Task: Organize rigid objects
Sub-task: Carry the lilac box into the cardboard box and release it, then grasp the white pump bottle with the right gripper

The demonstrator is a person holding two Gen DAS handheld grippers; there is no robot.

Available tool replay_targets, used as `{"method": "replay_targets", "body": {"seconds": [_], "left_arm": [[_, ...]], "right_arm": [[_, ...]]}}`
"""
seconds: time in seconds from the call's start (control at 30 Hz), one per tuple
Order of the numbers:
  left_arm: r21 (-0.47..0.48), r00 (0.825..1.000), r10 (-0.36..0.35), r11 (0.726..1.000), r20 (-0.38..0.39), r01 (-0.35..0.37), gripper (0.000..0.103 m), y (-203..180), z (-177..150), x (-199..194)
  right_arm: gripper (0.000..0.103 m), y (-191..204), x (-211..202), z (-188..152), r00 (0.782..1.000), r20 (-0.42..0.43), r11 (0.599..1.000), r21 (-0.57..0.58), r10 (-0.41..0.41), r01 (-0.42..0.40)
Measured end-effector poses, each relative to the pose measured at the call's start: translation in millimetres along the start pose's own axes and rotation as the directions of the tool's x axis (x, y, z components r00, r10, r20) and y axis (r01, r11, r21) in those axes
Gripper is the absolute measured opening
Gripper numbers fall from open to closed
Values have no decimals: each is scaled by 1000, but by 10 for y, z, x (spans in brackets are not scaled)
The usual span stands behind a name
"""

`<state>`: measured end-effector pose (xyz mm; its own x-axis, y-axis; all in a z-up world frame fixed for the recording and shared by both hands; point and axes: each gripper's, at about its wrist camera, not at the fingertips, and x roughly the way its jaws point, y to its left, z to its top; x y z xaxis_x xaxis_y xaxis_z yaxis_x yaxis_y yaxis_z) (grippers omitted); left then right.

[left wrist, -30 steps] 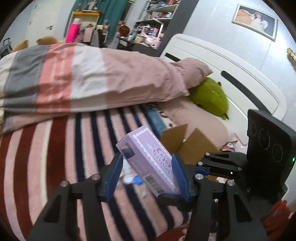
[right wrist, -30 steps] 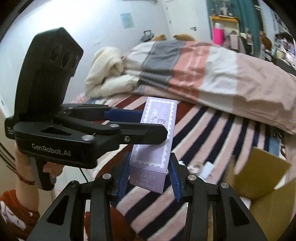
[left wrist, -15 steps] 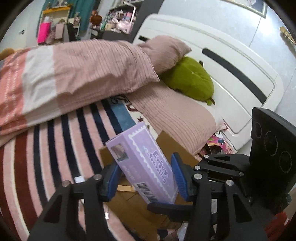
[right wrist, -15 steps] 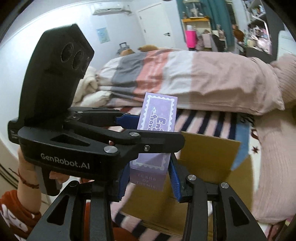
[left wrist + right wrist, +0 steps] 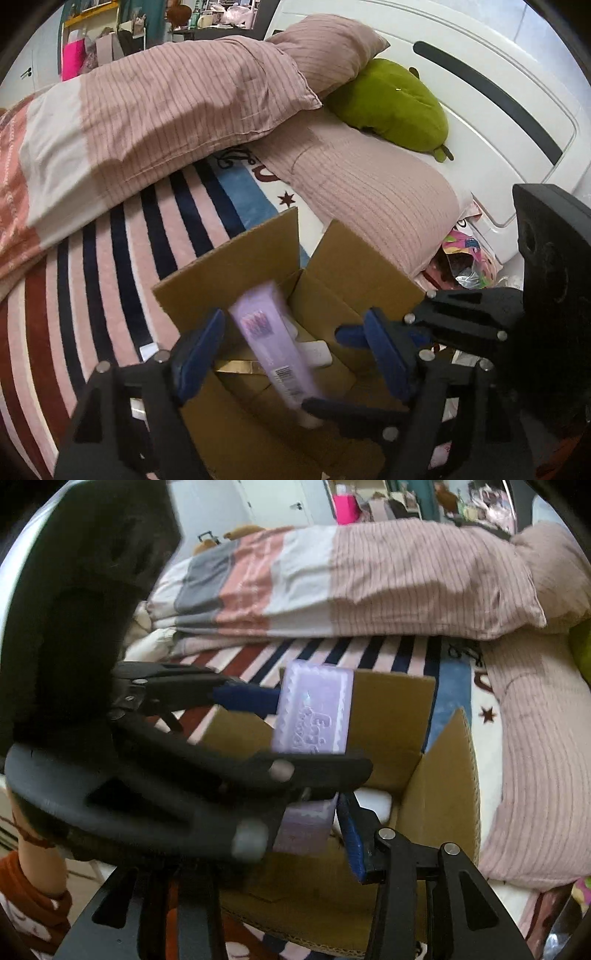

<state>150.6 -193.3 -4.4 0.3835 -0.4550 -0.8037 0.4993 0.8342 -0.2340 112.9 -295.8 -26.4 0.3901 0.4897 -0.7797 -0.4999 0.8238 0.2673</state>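
A long purple carton (image 5: 275, 345) hangs blurred over the open cardboard box (image 5: 236, 258) on the striped bed cover. My left gripper (image 5: 291, 350) is open, its blue pads (image 5: 195, 350) apart from the carton on both sides. In the right wrist view the purple carton (image 5: 314, 716) stands upright above the box (image 5: 436, 775). My right gripper (image 5: 295, 830) is mostly hidden behind the left gripper's body; only its right blue pad (image 5: 351, 834) shows, beside the carton's lower end. White items (image 5: 314, 352) lie inside the box.
A pink striped duvet (image 5: 166, 107) lies behind the box, pink pillows (image 5: 369, 192) and a green plush (image 5: 391, 107) to the right by the white headboard (image 5: 498, 110). Colourful bags (image 5: 461, 258) sit beside the bed.
Both grippers moved right, over the cardboard box. My left gripper has opened off the purple carton, which now appears blurred and lower, above the box's inside.
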Motion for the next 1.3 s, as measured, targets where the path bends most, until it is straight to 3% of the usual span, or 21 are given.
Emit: {"method": "replay_targets", "body": {"seconds": [0.1, 0.37, 0.67, 0.87, 1.0, 1.1, 1.3], "left_arm": [[-1, 1000, 25, 1000, 18, -25, 78, 54, -39, -119], [-21, 993, 65, 998, 95, -63, 78, 319, -188, -654], [-126, 964, 180, 979, 194, -158, 78, 987, -684, -1414], [-216, 947, 256, 953, 192, -214, 78, 1548, -1209, -1579], [-258, 945, 281, 938, 168, -234, 78, 1793, -1520, -1498], [-276, 950, 273, 935, 150, -225, 78, 1940, -1725, -1402], [-295, 954, 275, 927, 120, -230, 78, 2063, -1945, -1279]], "right_arm": [[45, 17, 5, -5, 999, 2, 999, -10, -35, 35], [45, 222, -13, 61, 999, 3, 999, -33, -35, 35], [45, 1095, 85, 249, 998, 43, 987, -157, 39, -31], [45, 1790, 630, 325, 993, -40, 960, -252, 114, -120], [45, 1929, 1103, 277, 986, -120, 958, -247, 115, -142], [45, 1888, 1480, 210, 987, -153, 966, -241, 58, -94], [45, 1580, 2004, 97, 981, -123, 958, -264, -151, 115]]}}
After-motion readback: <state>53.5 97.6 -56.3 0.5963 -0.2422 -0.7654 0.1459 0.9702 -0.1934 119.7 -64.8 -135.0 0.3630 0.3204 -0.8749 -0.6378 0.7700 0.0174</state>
